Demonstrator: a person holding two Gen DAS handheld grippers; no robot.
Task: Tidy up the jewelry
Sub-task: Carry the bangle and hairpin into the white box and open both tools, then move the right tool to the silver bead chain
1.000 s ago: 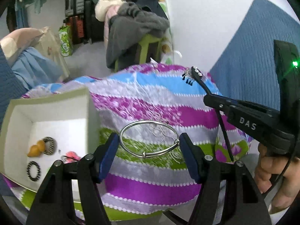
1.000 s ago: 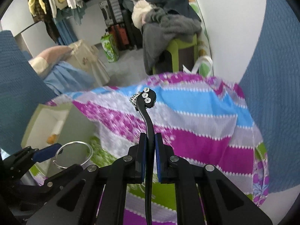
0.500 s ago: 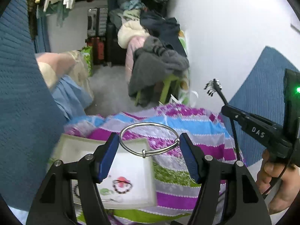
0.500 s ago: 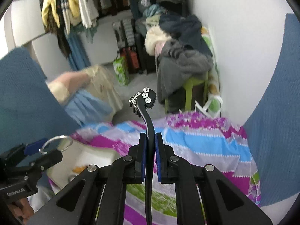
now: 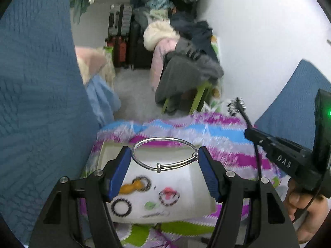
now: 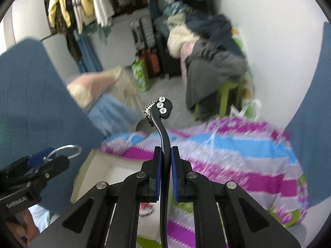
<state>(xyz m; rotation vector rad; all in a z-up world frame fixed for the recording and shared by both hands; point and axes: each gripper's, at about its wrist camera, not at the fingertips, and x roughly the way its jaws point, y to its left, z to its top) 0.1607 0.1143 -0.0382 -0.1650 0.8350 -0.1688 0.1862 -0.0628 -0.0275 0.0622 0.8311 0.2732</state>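
My left gripper (image 5: 164, 155) is shut on a thin silver bangle (image 5: 164, 144) and holds it in the air above a white open box (image 5: 192, 186). The box holds a black bead ring (image 5: 121, 207), an orange gourd charm (image 5: 132, 188), a red-centred bracelet (image 5: 169, 195) and other small pieces. My right gripper (image 6: 164, 163) is shut on a black hair stick (image 6: 163, 124) with white flowers and a small chain at its tip. The stick stands upright. It also shows in the left wrist view (image 5: 238, 105), held to the right of the box.
The box sits on a table under a striped purple, blue and green cloth (image 6: 238, 155). Blue quilted chair backs (image 5: 37, 103) stand at both sides. Behind are a green stool piled with clothes (image 6: 213, 70), suitcases and hanging clothes. The white wall (image 5: 258, 41) is at the right.
Both grippers have risen and tilted up from the cloth. The left one carried the bangle leftward to above the box. The right one still holds the hair stick.
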